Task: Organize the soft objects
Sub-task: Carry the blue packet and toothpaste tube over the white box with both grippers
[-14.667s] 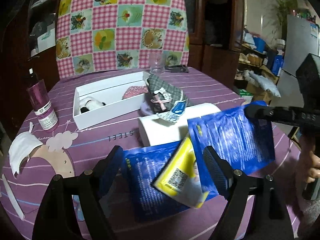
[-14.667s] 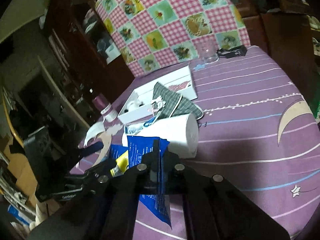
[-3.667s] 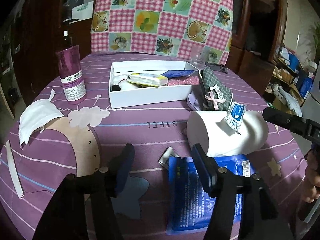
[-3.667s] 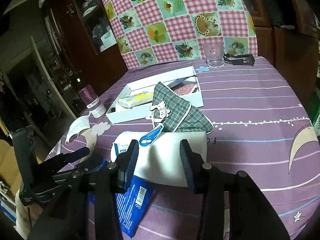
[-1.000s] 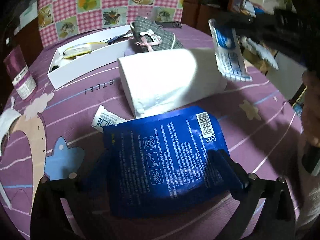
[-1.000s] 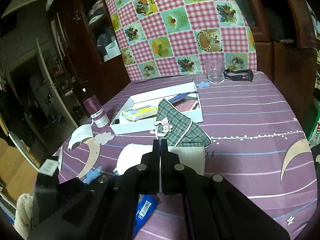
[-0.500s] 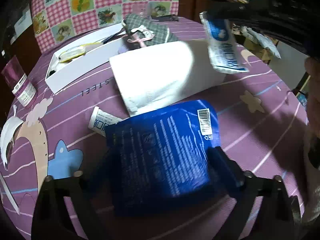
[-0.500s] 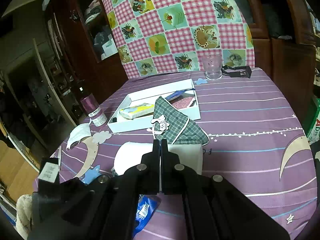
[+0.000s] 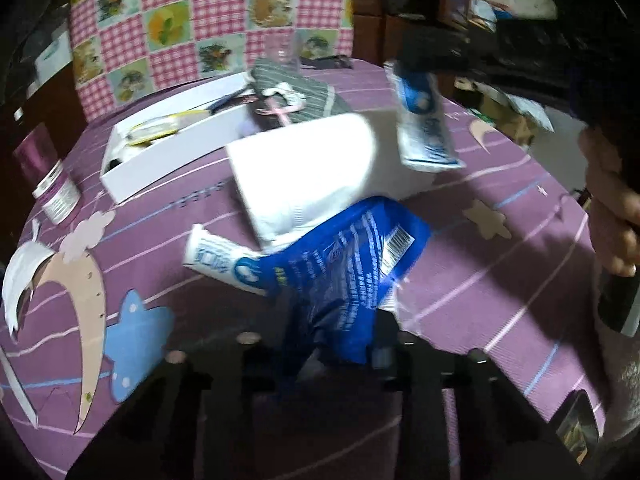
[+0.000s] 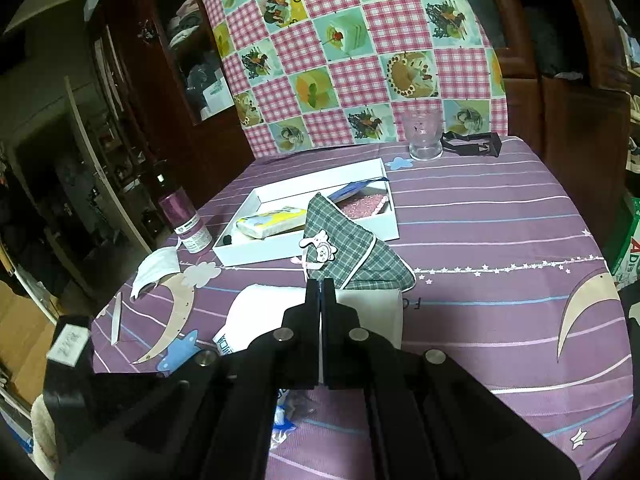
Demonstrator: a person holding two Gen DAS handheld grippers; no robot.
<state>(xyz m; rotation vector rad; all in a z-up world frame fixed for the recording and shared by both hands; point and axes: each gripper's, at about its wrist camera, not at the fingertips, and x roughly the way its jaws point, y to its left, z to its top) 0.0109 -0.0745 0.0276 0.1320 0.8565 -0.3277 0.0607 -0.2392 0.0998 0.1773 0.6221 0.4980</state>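
Grip comes first: your left gripper (image 9: 334, 334), at the bottom centre of the left wrist view, has just been closing, and its black fingers now pinch the near end of the glossy blue plastic pouch with white print and a barcode (image 9: 348, 264). The pouch is crumpled between them and rises from the fingers toward the middle of the frame.

Your right gripper (image 10: 321, 284) has its jaws pressed together. In the left wrist view its dark tip reaches in from the upper right and holds the top edge of a small white and blue sachet (image 9: 424, 120), which hangs down in front of the white paper roll (image 9: 308, 168). Your hand (image 9: 612, 216) shows at the right edge of that frame.

The paper roll lies on its side on the purple striped tablecloth (image 10: 500, 248), in the middle of the frame. A second white and blue sachet (image 9: 220, 256) lies flat just left of the pouch. Behind the roll you see the grey checked fabric pouch with a pink bow (image 10: 348, 248), leaning on the shallow white cardboard box (image 10: 260, 254). Inside the box lies a yellow packet (image 10: 272, 216). The purple bottle with a white label (image 10: 186, 220) stands at the left of the box, and a clear glass (image 10: 422, 136) stands at the far edge of the table.
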